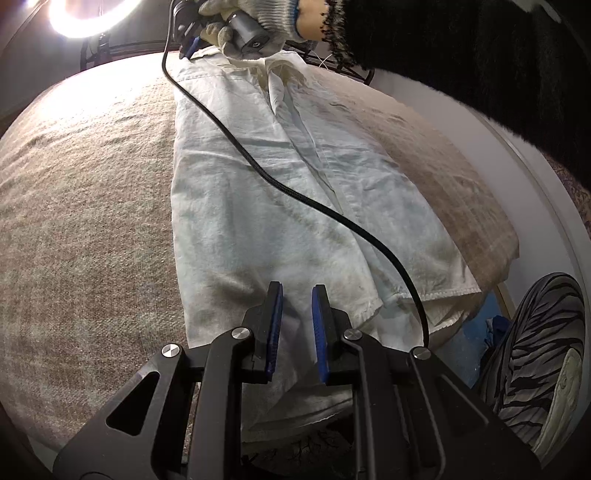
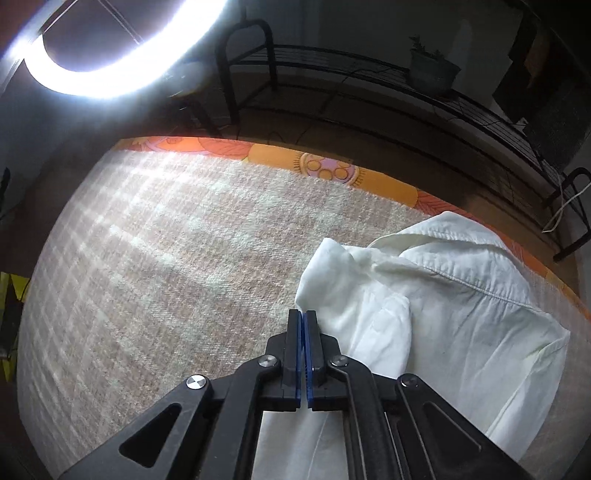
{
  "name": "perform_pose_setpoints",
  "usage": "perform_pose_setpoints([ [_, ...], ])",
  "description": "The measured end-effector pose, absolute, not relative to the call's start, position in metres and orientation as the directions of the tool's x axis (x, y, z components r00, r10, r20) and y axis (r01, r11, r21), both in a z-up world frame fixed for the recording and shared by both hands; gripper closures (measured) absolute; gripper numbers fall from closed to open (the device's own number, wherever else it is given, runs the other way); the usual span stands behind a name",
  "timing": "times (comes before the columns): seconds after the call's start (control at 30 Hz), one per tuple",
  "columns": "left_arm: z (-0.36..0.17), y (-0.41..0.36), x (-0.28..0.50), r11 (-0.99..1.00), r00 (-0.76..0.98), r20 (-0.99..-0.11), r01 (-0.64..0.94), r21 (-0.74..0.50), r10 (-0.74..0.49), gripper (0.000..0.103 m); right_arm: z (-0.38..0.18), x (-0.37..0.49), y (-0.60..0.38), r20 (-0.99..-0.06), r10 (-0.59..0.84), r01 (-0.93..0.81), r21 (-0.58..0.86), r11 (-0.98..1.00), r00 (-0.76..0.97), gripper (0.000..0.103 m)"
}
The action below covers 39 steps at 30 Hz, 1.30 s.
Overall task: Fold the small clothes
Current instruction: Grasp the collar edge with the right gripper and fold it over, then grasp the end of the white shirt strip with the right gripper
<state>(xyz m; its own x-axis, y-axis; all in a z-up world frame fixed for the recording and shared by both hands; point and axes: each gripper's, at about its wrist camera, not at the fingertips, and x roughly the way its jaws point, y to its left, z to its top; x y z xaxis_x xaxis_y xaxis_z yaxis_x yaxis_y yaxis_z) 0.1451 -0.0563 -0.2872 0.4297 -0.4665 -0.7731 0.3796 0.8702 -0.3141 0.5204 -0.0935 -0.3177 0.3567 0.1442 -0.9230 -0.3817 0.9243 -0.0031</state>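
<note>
A white collared shirt (image 1: 266,192) lies lengthwise on a beige woven blanket (image 1: 85,206), folded into a long narrow strip. My left gripper (image 1: 297,291) is open, its blue-padded jaws apart over the shirt's near hem. My right gripper (image 2: 303,315) is shut on the shirt (image 2: 454,314) at a shoulder corner beside the collar (image 2: 476,280). In the left wrist view the right gripper (image 1: 190,50) shows at the far end of the shirt, held by a gloved hand (image 1: 251,22). A black cable (image 1: 295,192) runs across the shirt.
A bright ring light (image 2: 110,74) shines at the far left. A black metal rack (image 2: 369,81) with a plant pot stands beyond the orange-patterned bed edge (image 2: 332,168). A striped shoe (image 1: 535,358) is on the floor at the right. My black sleeve (image 1: 480,62) fills the top right.
</note>
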Motion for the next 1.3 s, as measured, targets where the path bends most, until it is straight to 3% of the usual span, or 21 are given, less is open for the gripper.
perform_pose_setpoints([
  [0.07, -0.287, -0.058, 0.145, 0.871, 0.430, -0.775, 0.383, -0.309, -0.464, 0.089, -0.306, 0.519, -0.106, -0.910, 0.206, -0.372, 0.062, 0.926, 0.361, 0.079],
  [0.1, -0.286, -0.059, 0.145, 0.870, 0.429, -0.775, 0.385, -0.308, -0.464, 0.089, -0.297, 0.514, -0.110, -0.898, 0.238, -0.371, 0.092, 0.924, 0.371, 0.075],
  [0.37, -0.278, -0.057, 0.136, 0.852, 0.426, -0.756, 0.404, -0.333, -0.497, 0.089, -0.207, 0.444, -0.187, -0.762, 0.478, -0.398, 0.312, 0.862, 0.436, 0.072],
  [0.6, -0.258, -0.034, 0.112, 0.856, 0.486, -0.712, 0.382, -0.348, -0.507, 0.089, -0.168, 0.322, -0.274, -0.725, 0.484, -0.396, 0.309, 0.865, 0.491, 0.071],
  [0.7, -0.251, -0.018, 0.106, 0.869, 0.510, -0.707, 0.350, -0.349, -0.490, 0.077, -0.171, 0.268, -0.309, -0.733, 0.458, -0.372, 0.295, 0.880, 0.502, 0.070],
  [0.9, -0.248, 0.007, 0.111, 0.885, 0.528, -0.710, 0.263, -0.385, -0.466, 0.075, -0.205, 0.175, -0.354, -0.769, 0.416, -0.288, 0.308, 0.907, 0.486, 0.063],
  [0.97, -0.254, 0.014, 0.116, 0.881, 0.515, -0.716, 0.227, -0.416, -0.471, 0.062, -0.224, 0.147, -0.360, -0.783, 0.408, -0.265, 0.316, 0.911, 0.470, 0.058],
  [1.13, -0.279, 0.023, 0.126, 0.858, 0.450, -0.740, 0.141, -0.494, -0.500, 0.061, -0.273, 0.102, -0.372, -0.800, 0.445, -0.191, 0.402, 0.896, 0.403, 0.053],
  [1.3, -0.301, 0.032, 0.133, 0.797, 0.401, -0.716, 0.058, -0.602, -0.571, 0.061, -0.317, 0.077, -0.374, -0.833, 0.438, -0.156, 0.409, 0.899, 0.338, 0.055],
])
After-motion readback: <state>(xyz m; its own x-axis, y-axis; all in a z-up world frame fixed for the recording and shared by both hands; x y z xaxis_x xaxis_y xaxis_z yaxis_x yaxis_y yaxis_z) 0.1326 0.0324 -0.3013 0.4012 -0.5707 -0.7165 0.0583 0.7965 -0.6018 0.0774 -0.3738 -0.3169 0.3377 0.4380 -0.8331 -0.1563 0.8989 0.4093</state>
